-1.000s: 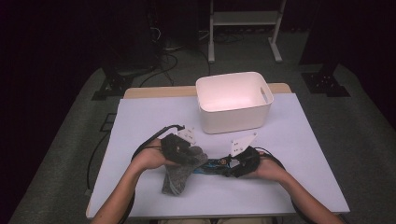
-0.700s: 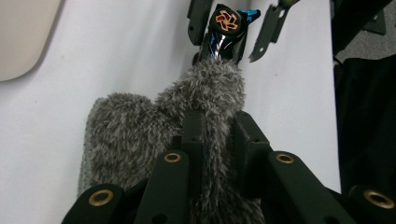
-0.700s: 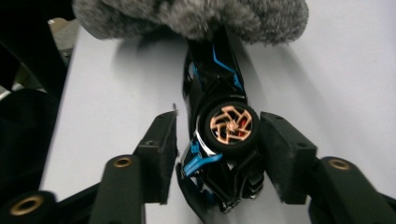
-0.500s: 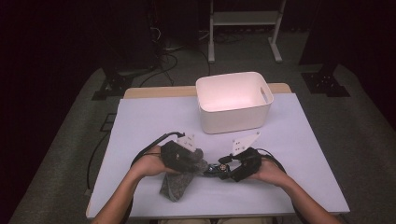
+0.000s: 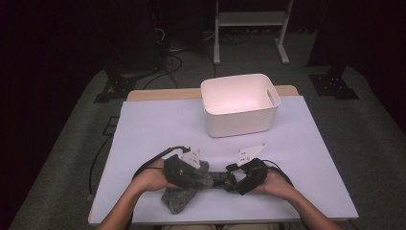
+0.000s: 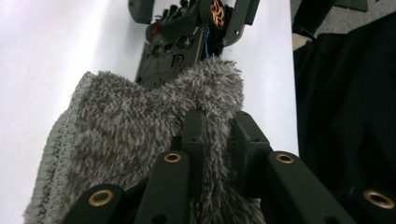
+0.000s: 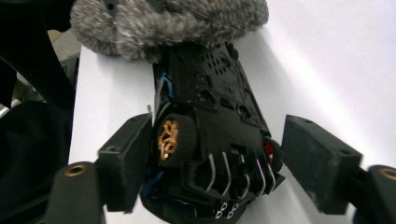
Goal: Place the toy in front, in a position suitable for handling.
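Near front edge of table [image 5: 306, 129]: left gripper [image 6: 219, 140], jaws nearly closed, pinches grey fuzzy cloth [image 6: 140, 135] draped over one end of black toy car [image 7: 215, 140]. Right gripper [image 7: 215, 163] straddles car's other end; jaws just opening, left pad touching, right clear, prob. releasing. Car's far end hidden under cloth.

In the high view the grey fluffy cloth [image 5: 181, 197] hides the near end of the black toy car [image 5: 219, 180], and the left gripper [image 5: 203, 178] covers the cloth's top. The cloth [image 6: 135, 140] runs off the bottom edge of the left gripper view. The car's lower end [image 7: 210, 154] is cut off at the bottom of the right gripper view.
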Demonstrator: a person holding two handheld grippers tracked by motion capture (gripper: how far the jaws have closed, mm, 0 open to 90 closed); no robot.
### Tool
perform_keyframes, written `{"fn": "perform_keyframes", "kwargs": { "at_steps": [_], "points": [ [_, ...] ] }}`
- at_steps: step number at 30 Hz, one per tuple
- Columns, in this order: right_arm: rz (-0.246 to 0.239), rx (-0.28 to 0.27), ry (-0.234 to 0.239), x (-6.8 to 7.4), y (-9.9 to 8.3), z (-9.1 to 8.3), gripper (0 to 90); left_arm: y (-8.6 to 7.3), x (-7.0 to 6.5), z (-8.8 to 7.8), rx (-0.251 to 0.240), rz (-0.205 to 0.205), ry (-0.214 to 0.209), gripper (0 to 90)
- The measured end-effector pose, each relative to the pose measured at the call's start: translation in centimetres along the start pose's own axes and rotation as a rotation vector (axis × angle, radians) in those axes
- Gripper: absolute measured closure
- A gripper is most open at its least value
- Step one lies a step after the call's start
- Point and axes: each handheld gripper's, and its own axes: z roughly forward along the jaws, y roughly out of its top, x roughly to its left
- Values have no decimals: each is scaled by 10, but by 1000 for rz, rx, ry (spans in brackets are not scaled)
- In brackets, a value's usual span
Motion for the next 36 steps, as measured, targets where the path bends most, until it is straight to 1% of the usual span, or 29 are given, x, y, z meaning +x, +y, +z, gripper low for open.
{"fn": "perform_keyframes", "kwargs": {
  "at_steps": [2, 5, 8, 11, 14, 15, 16, 18, 19, 22, 24, 25, 26, 27, 28, 29, 32, 33, 34, 35, 36],
  "points": [
    [-8, 0, -5, 2, -2, 1, 231, -1, -3, 1, -5, 1, 6, 768],
    [-23, 5, -20, 5, -1, 2, 229, -3, -4, 2, -4, 2, 4, 768],
    [-51, 25, -36, 9, -1, 1, 211, -4, -7, 5, 12, 6, -19, 769],
    [-58, 44, -30, 10, -2, 3, 187, -6, -10, 10, 26, 12, -28, 769],
    [-61, 62, -16, 10, -6, 9, 186, -7, -12, 15, 44, 11, -26, 769],
    [-71, 73, -18, 11, -6, 12, 188, -8, -12, 17, 50, 12, -28, 768],
    [-84, 85, -23, 12, -7, 14, 188, -9, -12, 18, 49, 9, -32, 768],
    [-85, 83, -20, 12, -8, 15, 193, -10, -11, 18, 47, 6, -31, 768],
    [-79, 78, -13, 12, -8, 15, 198, -11, -10, 15, 26, -1, -37, 768],
    [-74, 68, 3, 11, -10, 15, 223, -11, -8, 8, 4, -5, -24, 766],
    [-90, 68, 6, 11, -11, 15, 226, -11, -6, 3, -7, -10, -5, 759],
    [-104, 70, 5, 11, -11, 15, 227, -11, -6, 3, -7, -10, -5, 756],
    [-122, 74, 5, 10, -11, 15, 228, -10, -3, -3, -20, -18, 12, 756],
    [-135, 77, 8, 10, -10, 15, 228, -10, -3, -3, -20, -18, 12, 756],
    [-147, 80, 11, 9, -10, 15, 228, -10, -1, -6, -23, -21, 22, 757],
    [-156, 81, 14, 8, -9, 15, 228, -11, 3, -7, -18, -31, 40, 757],
    [-169, 82, 16, 8, -10, 15, 228, -11, 7, -3, -11, -42, 39, 758],
    [-155, 74, 19, 7, -11, 15, 227, -11, 9, 5, 3, -43, 26, 758],
    [-148, 71, 21, 7, -11, 15, 227, -11, 9, 5, 3, -43, 26, 758],
    [-139, 68, 18, 6, -12, 14, 223, -11, 9, 12, 6, -45, 10, 758],
    [-139, 68, 18, 6, -12, 14, 223, -11, 9, 12, 6, -45, 10, 758]
  ]
}}
